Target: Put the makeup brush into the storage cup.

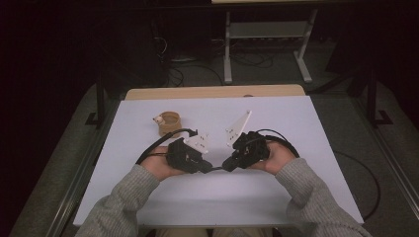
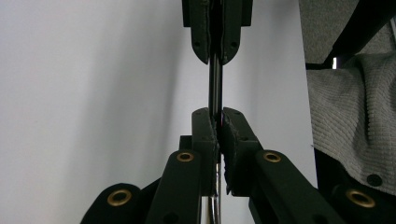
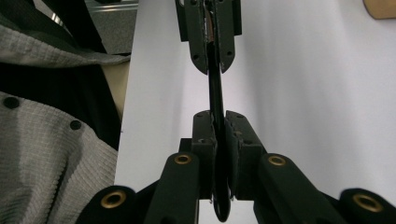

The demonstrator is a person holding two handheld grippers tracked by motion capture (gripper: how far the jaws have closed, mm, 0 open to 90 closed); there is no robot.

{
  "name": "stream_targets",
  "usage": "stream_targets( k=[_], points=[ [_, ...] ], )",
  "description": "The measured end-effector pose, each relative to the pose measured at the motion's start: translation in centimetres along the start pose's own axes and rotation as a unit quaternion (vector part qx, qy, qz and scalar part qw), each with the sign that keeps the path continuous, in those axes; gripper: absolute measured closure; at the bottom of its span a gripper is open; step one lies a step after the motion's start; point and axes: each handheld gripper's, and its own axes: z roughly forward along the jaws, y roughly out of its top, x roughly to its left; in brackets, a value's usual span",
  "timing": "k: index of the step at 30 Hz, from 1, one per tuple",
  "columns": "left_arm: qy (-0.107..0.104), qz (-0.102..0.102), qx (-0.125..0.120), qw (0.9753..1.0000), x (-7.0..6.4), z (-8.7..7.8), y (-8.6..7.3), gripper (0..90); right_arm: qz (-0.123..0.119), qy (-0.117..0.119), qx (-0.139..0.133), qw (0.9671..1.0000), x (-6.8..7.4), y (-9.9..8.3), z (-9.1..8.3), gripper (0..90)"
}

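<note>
We are gripping a thin dark rod (image 2: 215, 86) from both ends, left gripper (image 1: 206, 167) and right gripper (image 1: 228, 165) both clamped on it, nearer us than the tape roll (image 1: 169, 122). Next, probably, a steady pull apart or twist.

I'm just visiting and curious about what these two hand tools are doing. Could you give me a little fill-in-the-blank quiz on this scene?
1. Both grippers, the left gripper and the right gripper, clamp one thin dark ____ between them.
2. The jaws of the two grippers point ____ each other.
3. The tape roll lies on the table, nearer the ____ gripper.
4. The person's sleeves are ____ in colour.

Missing words: rod; toward; left; grey
</note>
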Motion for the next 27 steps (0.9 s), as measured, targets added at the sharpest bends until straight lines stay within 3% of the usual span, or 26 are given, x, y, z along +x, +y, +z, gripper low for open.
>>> stream_targets(
  k=[13, 27],
  points=[
    [-0.014, 0.006, 0.018, 0.9997, -0.1, 0.5, 0.3, 84.3, 0.0, 0.007, -0.004, 1.0, 0.3, -0.8, 0.5, 82.1],
    [-0.025, 0.013, 0.019, 0.9994, -0.2, 0.8, 1.0, 84.2, -0.002, 0.004, -0.002, 1.0, 0.8, -1.7, 0.5, 83.3]
  ],
)
